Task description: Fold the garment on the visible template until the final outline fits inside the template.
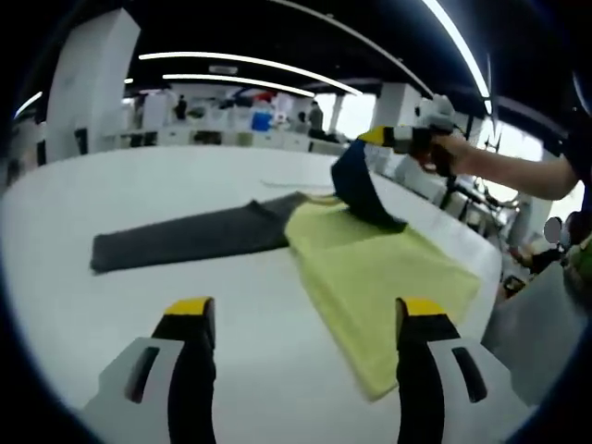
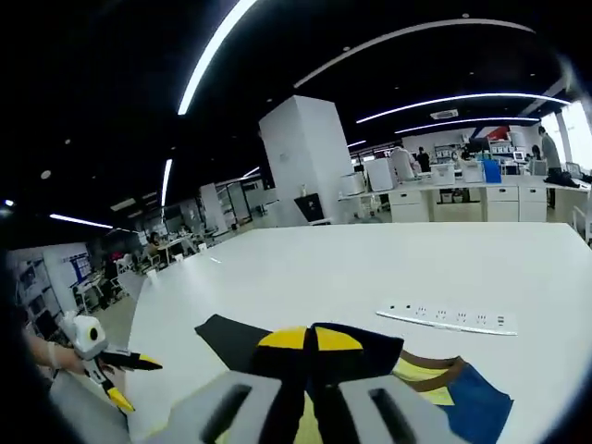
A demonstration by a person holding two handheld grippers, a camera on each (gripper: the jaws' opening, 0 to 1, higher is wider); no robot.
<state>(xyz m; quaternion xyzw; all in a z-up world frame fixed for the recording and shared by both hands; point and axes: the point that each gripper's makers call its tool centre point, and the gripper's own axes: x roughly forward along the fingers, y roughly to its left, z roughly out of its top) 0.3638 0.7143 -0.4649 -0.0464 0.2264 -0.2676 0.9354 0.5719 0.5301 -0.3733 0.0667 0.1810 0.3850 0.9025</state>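
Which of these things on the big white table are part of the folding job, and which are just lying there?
Job:
garment, dark and yellow
right tool, lifting its blue part
left tool, open

Lying about:
power strip
white table

The garment [image 1: 199, 233], dark grey with a navy part, lies mostly flat, its right end on the yellow template [image 1: 379, 268]. That navy corner [image 1: 363, 190] is lifted above the template.
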